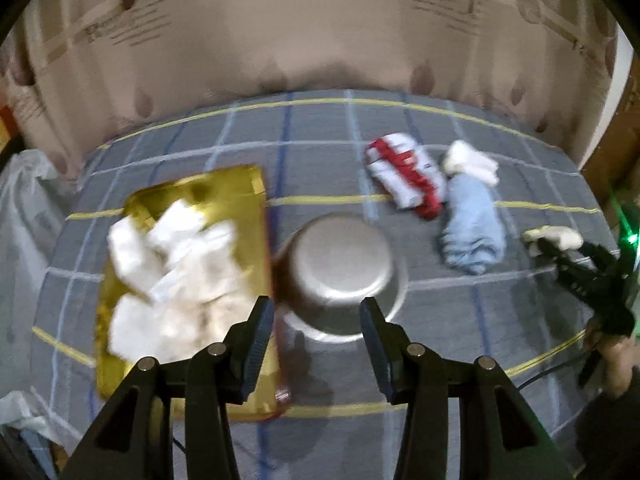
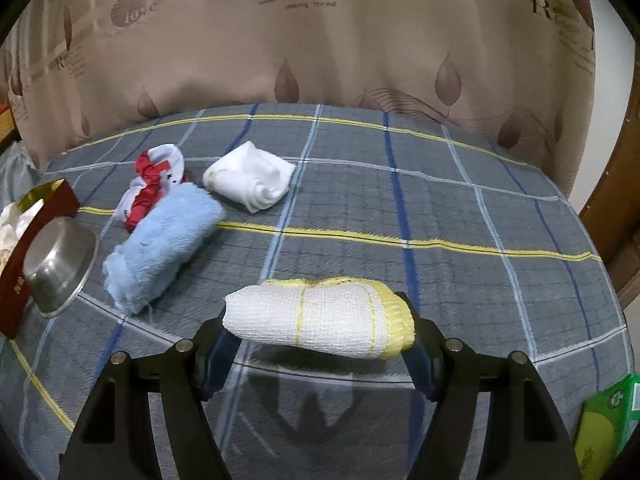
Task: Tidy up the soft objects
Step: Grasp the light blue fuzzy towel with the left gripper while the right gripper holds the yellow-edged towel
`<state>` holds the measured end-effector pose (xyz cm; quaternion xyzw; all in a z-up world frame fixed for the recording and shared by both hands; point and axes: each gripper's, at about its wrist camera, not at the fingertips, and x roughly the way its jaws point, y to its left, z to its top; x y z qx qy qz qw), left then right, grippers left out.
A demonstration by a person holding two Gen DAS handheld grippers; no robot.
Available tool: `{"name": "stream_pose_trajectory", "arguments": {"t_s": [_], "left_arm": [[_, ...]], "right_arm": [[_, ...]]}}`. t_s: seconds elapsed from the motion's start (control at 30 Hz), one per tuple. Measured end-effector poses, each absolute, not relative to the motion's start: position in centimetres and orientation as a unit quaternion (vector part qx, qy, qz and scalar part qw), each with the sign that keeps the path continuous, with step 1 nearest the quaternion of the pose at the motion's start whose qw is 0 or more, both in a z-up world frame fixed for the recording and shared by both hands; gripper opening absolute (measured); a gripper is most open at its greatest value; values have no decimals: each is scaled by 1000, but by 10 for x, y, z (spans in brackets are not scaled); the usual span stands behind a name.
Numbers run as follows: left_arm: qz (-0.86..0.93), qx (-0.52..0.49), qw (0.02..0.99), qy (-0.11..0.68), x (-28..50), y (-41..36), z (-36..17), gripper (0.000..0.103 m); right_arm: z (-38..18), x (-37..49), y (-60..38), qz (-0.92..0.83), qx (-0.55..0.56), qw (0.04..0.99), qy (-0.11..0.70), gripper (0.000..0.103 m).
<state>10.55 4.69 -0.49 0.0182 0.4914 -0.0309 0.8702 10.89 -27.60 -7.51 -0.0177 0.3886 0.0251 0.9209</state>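
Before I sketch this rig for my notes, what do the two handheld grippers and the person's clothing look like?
Both the left gripper and the right gripper are matte black plastic linkages with triangular cut-outs and round silver pivot pins. Their flat fingers carry dark blue ribbed pads. In the left wrist view, the right gripper shows a green light close by, a thin dark cable below, and a dark sleeve.

Steel bowl (image 1: 344,268) touching gold box (image 1: 256,184), towels (image 2: 160,240) clustered, right bedspread (image 2: 500,240) open

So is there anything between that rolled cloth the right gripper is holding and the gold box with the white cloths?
Yes. The yellow-edged rolled cloth, clamped in the right gripper, has the steel bowl leaning against the gold box on its near side, and the blue towel roll lying along the way.
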Motion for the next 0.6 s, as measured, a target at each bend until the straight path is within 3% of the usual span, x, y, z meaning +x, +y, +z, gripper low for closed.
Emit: {"name": "stream_pose_trajectory", "arguments": {"t_s": [0.6], "left_arm": [[-118, 49, 859, 496, 171, -79, -33, 46]], "right_arm": [[-91, 101, -309, 13, -10, 915, 404, 66]]}}
